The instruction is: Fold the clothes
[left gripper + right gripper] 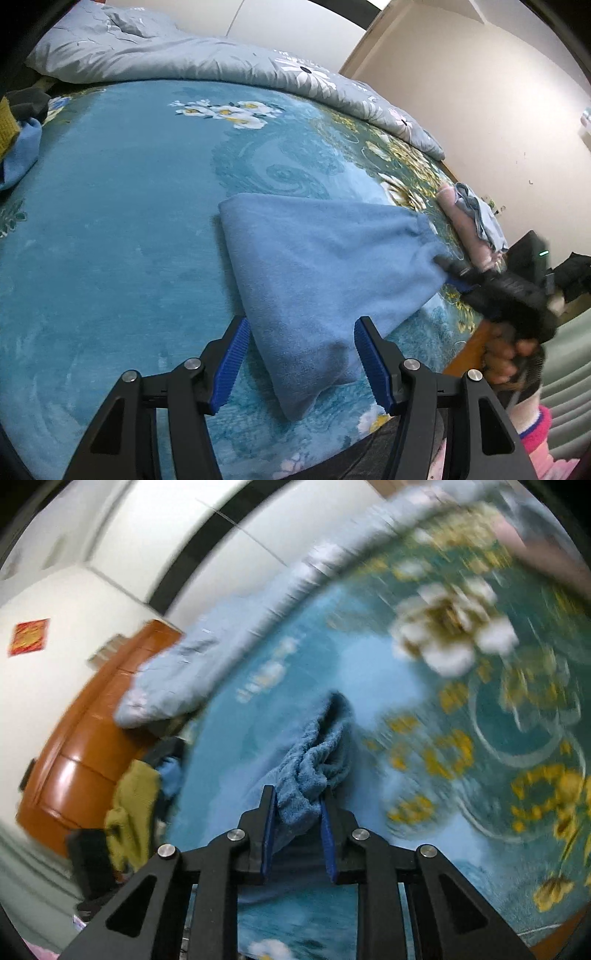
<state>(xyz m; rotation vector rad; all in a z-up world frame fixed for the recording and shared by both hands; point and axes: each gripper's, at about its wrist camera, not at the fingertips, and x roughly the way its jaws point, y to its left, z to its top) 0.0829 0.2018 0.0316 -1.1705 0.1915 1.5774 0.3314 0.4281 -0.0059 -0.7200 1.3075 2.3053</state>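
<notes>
A folded light blue towel (317, 266) lies on the teal flowered blanket (122, 206) of a bed. My left gripper (301, 334) is open, its blue pads either side of the towel's near end, not gripping it. My right gripper (452, 275) is shut on the towel's right edge and pulls it taut to the right. In the right wrist view the right gripper (299, 797) pinches a bunched fold of the blue towel (314, 753) between its blue pads. That view is motion-blurred.
A grey flowered duvet (192, 55) lies along the bed's far side. Pink and pale blue clothes (469, 218) sit at the right edge. More garments, blue and yellow (18, 144), lie at the left. A wooden headboard (85, 731) and a white wall stand behind.
</notes>
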